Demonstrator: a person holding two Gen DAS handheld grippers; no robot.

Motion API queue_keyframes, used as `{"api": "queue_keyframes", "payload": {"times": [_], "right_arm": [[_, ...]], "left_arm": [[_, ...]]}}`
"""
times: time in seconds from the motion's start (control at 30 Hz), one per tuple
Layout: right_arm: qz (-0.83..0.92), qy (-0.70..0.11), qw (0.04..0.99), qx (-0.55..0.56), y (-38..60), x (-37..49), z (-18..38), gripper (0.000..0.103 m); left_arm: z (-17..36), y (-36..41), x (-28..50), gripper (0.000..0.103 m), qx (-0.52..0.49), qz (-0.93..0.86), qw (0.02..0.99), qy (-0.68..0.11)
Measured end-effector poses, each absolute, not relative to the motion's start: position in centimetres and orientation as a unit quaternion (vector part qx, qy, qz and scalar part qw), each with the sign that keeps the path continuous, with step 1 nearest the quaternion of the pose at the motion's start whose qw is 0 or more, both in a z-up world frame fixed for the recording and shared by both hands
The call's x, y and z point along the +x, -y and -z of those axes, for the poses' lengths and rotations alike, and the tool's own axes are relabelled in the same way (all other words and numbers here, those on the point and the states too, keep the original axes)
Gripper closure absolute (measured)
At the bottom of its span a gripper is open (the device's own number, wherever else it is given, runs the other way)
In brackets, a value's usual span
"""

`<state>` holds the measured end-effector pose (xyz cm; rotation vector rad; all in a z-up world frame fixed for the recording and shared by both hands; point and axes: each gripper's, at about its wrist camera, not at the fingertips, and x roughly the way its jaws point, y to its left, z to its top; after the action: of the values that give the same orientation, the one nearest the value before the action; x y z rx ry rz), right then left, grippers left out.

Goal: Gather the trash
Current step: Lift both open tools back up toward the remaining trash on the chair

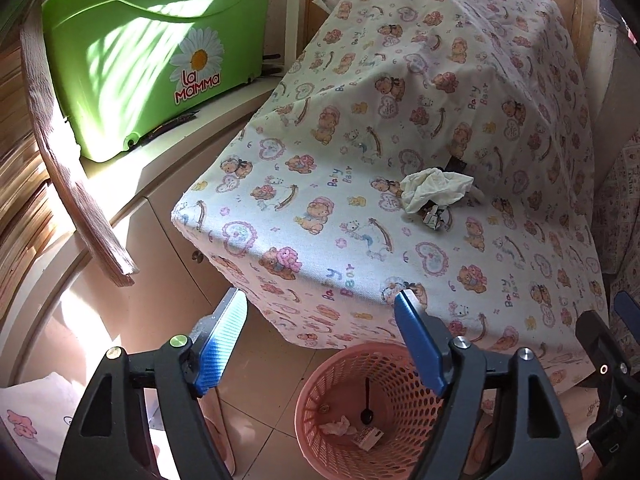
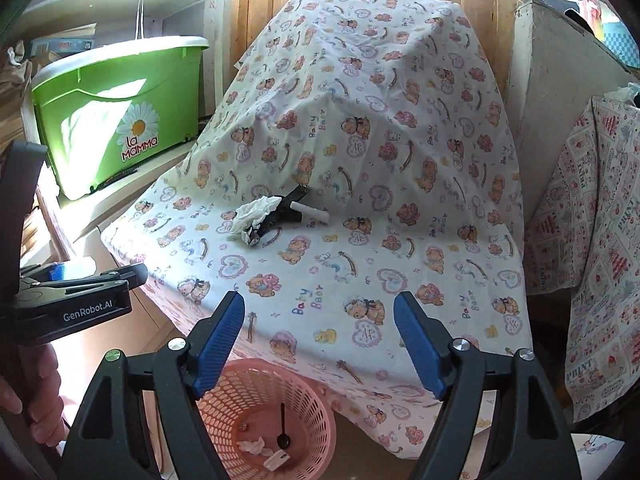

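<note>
Both the left gripper (image 1: 322, 300) and right gripper (image 2: 320, 304) hang released, holding nothing, over the cloth-covered table's (image 2: 360, 280) near edge. The crumpled tissue (image 2: 256, 212) lies mid-cloth at twelve o'clock; the pink basket (image 2: 256, 384) stands below at six.

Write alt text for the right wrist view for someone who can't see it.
The open right gripper hangs above a bear-print cloth holding a crumpled tissue and other scraps. A pink basket below already holds some trash.

The green tub (image 1: 152, 60) reads "La Mamma". The bear-print cloth (image 2: 360, 240) repeats "Baby Bear". The left gripper (image 2: 80, 304) bears "GenRobot.AI". The side cloth (image 2: 600, 280) says "PRINT".
</note>
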<state>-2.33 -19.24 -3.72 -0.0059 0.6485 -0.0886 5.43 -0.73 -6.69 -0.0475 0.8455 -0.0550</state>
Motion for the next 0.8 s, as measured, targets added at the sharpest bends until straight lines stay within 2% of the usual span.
{"api": "queue_keyframes", "payload": {"times": [0.3, 0.57, 0.7, 0.8], "right_arm": [[0.030, -0.306, 0.951, -0.030, 19.5, -0.7, 1.8, 0.023], [0.017, -0.279, 0.960, 0.019, 23.5, 3.1, -2.5, 0.023], [0.026, -0.278, 0.960, 0.013, 24.9, 3.8, -1.1, 0.023], [0.049, -0.323, 0.945, 0.030, 26.2, 4.8, 1.1, 0.023]], "left_arm": [[5.5, 0.4, 4.6, 0.025, 0.001, 0.003, 0.928, -0.373], [5.8, 0.7, 4.7, 0.025, 0.009, 0.006, 0.928, -0.372], [5.9, 1.0, 4.8, 0.025, 0.016, 0.005, 0.929, -0.369], [6.3, 1.4, 5.1, 0.025, 0.022, 0.011, 0.928, -0.372]]}}
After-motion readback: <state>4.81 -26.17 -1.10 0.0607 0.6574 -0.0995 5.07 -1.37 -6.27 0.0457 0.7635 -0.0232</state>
